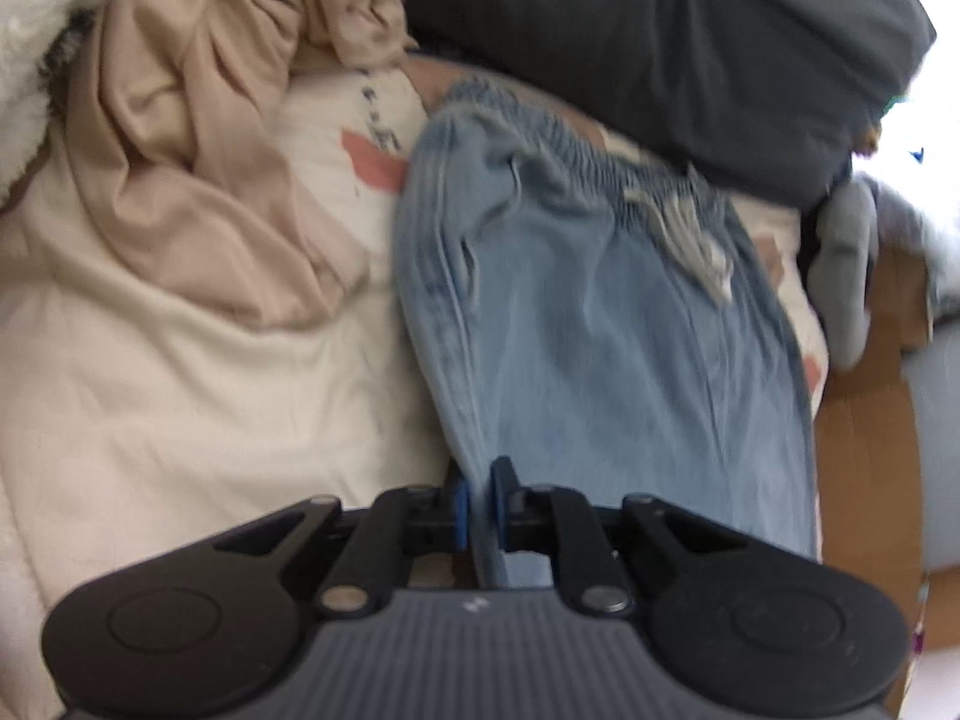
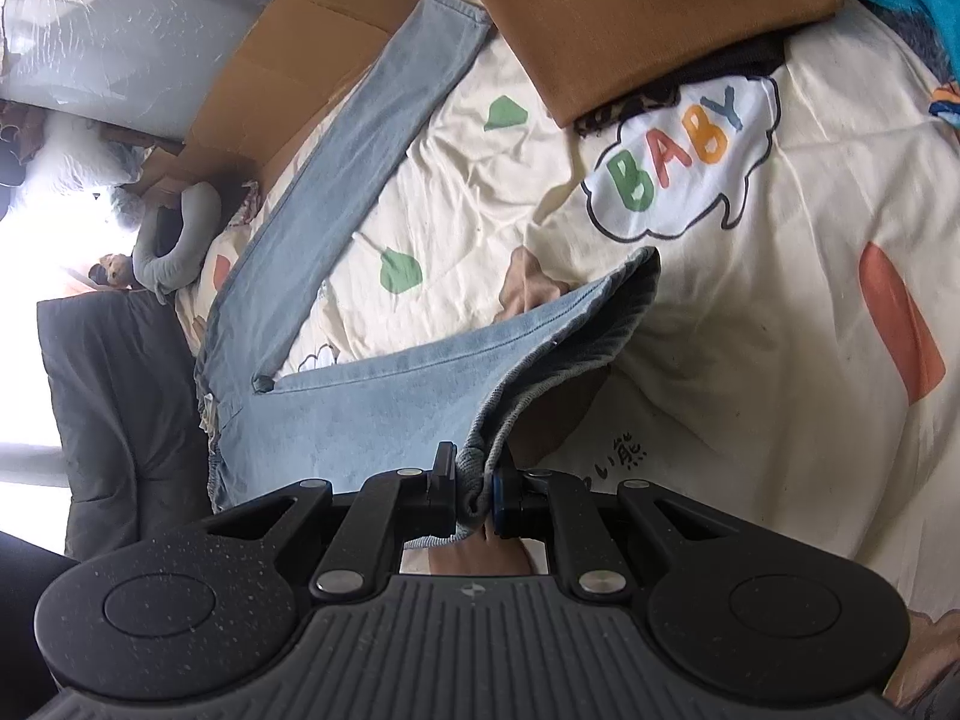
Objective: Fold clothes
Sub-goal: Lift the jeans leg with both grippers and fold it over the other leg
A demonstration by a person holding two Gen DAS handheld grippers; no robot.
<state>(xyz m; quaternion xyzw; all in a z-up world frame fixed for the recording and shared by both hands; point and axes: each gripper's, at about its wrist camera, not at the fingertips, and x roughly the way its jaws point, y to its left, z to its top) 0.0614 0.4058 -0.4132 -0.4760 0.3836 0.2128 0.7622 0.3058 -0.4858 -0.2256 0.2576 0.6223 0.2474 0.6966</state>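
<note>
Cream bedding (image 2: 750,360) carries jeans (image 2: 372,384) pinched by both tongs (image 1: 478,501) (image 2: 477,483), brown cushion (image 2: 636,12) near one leg.

Bedroom: printed bedsheet (image 2: 750,360), strewn clothes (image 1: 198,180)

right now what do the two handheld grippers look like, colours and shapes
Both look alike. The left gripper and right gripper each have a dark grey ribbed body, two round black discs at the sides, black linkage bars with silver rivets, and black fingers with blue pads. A small pale mark sits on each ribbed body. No cables or sleeves show.
</note>
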